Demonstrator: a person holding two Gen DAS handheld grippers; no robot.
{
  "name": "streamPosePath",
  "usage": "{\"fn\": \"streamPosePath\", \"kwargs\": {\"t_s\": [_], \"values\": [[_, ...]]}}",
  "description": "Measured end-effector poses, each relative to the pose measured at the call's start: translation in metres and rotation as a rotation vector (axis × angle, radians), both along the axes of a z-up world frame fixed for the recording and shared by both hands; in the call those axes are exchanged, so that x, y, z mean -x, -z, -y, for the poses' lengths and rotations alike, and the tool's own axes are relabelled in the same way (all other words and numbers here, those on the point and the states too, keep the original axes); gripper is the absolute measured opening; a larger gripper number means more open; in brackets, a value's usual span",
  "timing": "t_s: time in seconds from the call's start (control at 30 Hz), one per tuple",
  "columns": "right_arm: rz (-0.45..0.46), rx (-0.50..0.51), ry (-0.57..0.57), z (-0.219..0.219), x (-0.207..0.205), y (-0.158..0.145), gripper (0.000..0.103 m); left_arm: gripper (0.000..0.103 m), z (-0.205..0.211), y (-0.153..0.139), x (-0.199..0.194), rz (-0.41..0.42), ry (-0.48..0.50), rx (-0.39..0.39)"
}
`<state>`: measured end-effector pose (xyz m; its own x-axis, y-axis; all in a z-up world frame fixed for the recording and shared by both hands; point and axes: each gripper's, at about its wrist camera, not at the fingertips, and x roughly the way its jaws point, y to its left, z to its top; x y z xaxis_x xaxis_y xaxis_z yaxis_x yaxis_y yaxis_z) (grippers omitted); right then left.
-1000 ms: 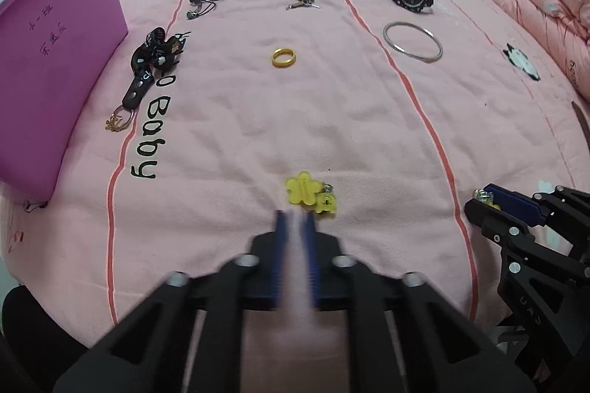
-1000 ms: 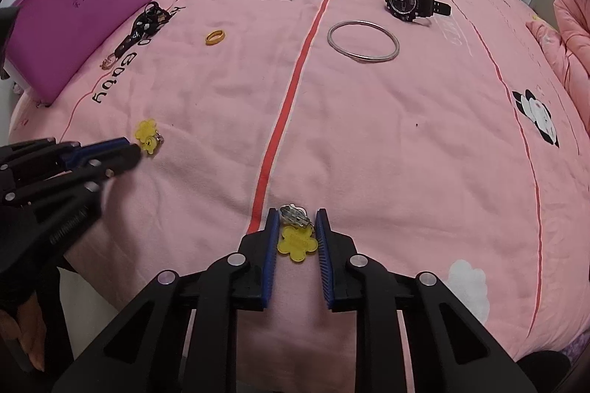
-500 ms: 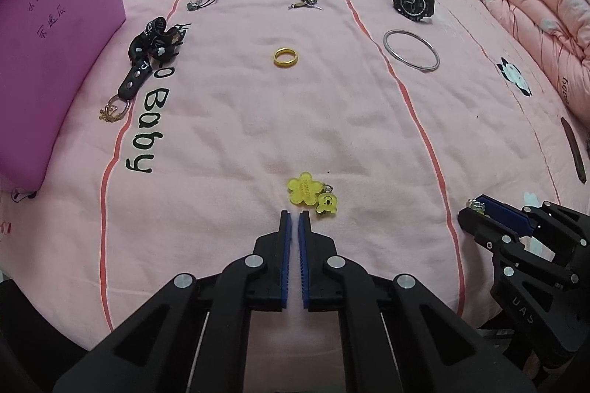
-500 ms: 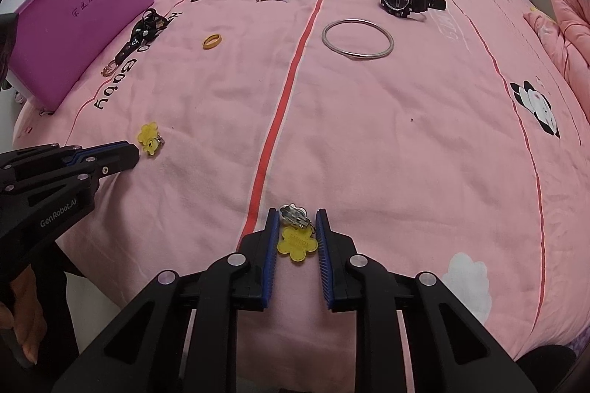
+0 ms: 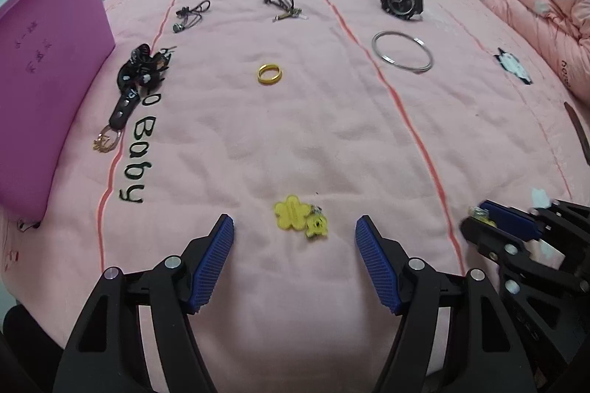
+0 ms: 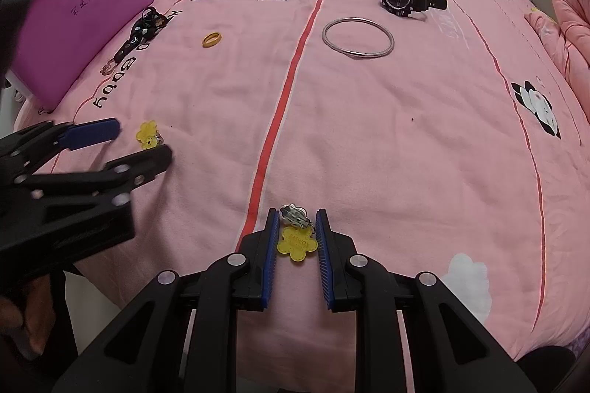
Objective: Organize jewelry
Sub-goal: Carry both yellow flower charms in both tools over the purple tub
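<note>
Since a second ago, the left gripper [image 5: 295, 234] has sprung apart: its blue pads were pressed together with nothing between them, and its jaws have just been opening, so they now stand wide on either side of a yellow flower charm [image 5: 299, 216]. That charm lies flat on the pink bedspread [image 5: 332, 135], between the pads but touching neither of them. It looks like the setup for a pick, with the closing still to come.

By contrast, the right gripper [image 6: 294, 238] has not changed. It is clenched on a second yellow flower charm [image 6: 297, 243], whose silver clip [image 6: 295, 214] pokes out past the pad tips, low over the near edge of the bed.

Farther up the bedspread, the other jewelry waits untouched: a gold ring [image 5: 270, 74], a silver bangle [image 5: 402, 52], a black watch [image 5: 401, 1], two dark cords with pendants [image 5: 282, 2], and a black strap with a gold charm [image 5: 129, 94]. A purple box [image 5: 44, 105] stands at the left edge of the bed, probably where the pieces belong. Judging from this, the sorting has barely begun, with one charm in hand and one about to be taken.
</note>
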<state>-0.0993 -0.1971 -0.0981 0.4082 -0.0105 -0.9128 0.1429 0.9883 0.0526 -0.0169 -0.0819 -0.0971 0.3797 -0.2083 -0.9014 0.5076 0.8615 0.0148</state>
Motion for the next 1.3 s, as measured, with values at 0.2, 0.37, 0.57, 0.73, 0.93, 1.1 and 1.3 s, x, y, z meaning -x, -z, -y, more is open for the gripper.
{"fn": "streamPosePath", "kwargs": {"t_s": [0.2,0.37,0.57,0.73,0.93,1.1,1.3], "values": [[-0.001,-0.010,0.002,0.002,-0.001,0.001,0.020,0.051,0.005,0.007,-0.003,0.015,0.017,-0.017],[-0.002,-0.011,0.001,0.002,-0.001,0.001,0.020,0.027,0.003,0.004,0.000,0.004,0.030,0.008],[0.010,-0.023,0.007,0.004,0.000,-0.002,0.020,0.025,-0.003,-0.006,0.004,-0.010,0.023,0.029],[0.035,-0.045,0.017,0.007,0.003,-0.011,0.020,0.025,-0.012,-0.025,0.007,0.013,0.011,0.062],[0.109,-0.089,0.027,0.013,0.008,-0.040,0.020,0.025,-0.025,-0.059,0.008,0.070,-0.008,0.090],[0.173,-0.121,0.018,0.011,0.006,-0.072,0.020,0.025,-0.041,-0.087,0.005,0.102,-0.046,0.122],[0.270,-0.137,-0.053,-0.013,-0.012,-0.123,0.020,0.025,-0.071,-0.135,-0.003,0.182,-0.100,0.177]]}}
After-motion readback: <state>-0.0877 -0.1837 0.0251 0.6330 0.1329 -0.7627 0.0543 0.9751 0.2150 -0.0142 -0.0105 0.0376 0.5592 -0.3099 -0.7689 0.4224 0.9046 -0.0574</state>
